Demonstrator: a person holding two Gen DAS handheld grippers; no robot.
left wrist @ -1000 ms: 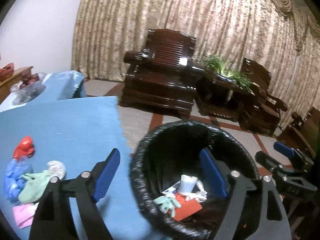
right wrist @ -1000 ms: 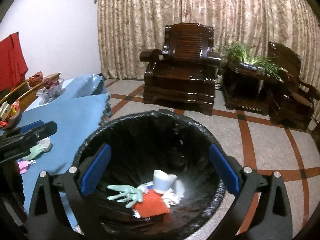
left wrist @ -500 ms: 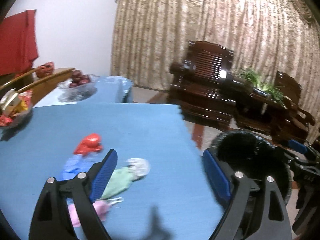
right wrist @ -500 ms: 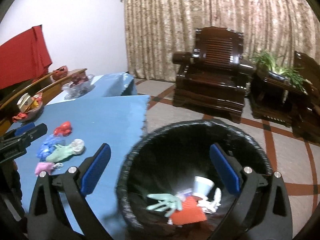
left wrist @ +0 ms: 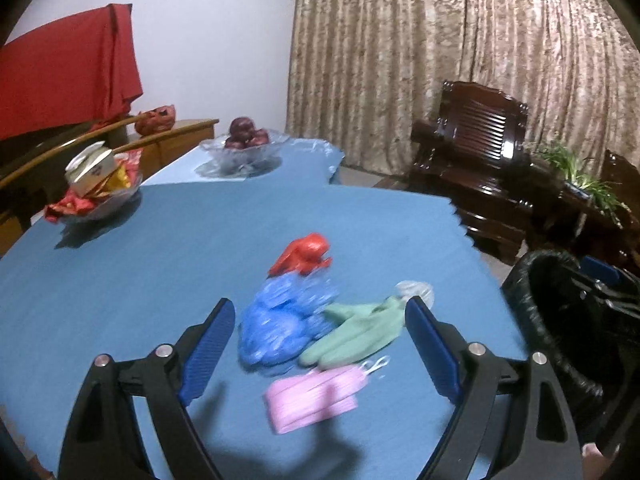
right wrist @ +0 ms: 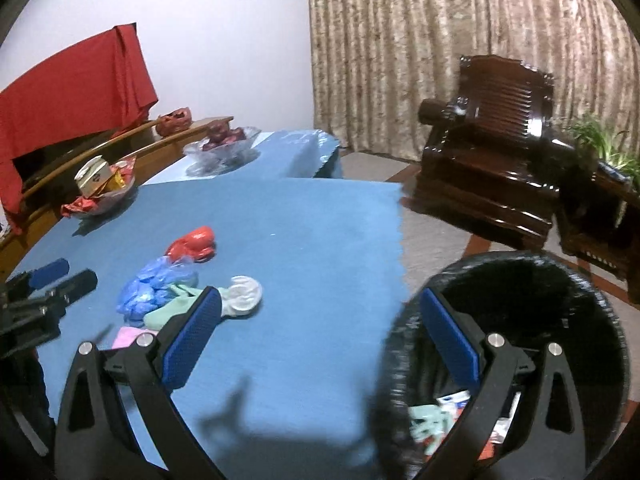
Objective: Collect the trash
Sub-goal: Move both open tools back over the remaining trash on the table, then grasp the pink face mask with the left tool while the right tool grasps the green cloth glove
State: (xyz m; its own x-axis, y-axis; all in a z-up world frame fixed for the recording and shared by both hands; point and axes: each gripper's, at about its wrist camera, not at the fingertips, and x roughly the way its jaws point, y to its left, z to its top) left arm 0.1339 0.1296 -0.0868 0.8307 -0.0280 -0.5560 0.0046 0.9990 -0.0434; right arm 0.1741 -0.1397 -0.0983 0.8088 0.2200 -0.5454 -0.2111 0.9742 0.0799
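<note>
1. Your left gripper (left wrist: pixel 320 344) has swung off the bin and now points at the pile of trash on the blue desk (left wrist: pixel 120 280). Its jaws are wide apart and hold nothing.
2. Your right gripper (right wrist: pixel 320 340) has turned the same way. A second ago it looked straight into the black bin (right wrist: pixel 560 280); now the bin sits at its right, half under the right finger. Its jaws are also wide and empty.
3. I judge a drop is done and the next pickup is starting.
4. What is left lies close together between the left gripper's fingers: a blue plastic bag (left wrist: pixel 280 324), a green glove (left wrist: pixel 356 332) touching it, a pink mask (left wrist: pixel 316 396) nearest you, a red wrapper (left wrist: pixel 302 256) behind, and a whitish wad (left wrist: pixel 416 292) beside the glove.
5. The bin already holds another green glove (right wrist: pixel 430 424) and some scraps.
6. The pile itself has not shifted across the earlier frames; only your view has.
</note>
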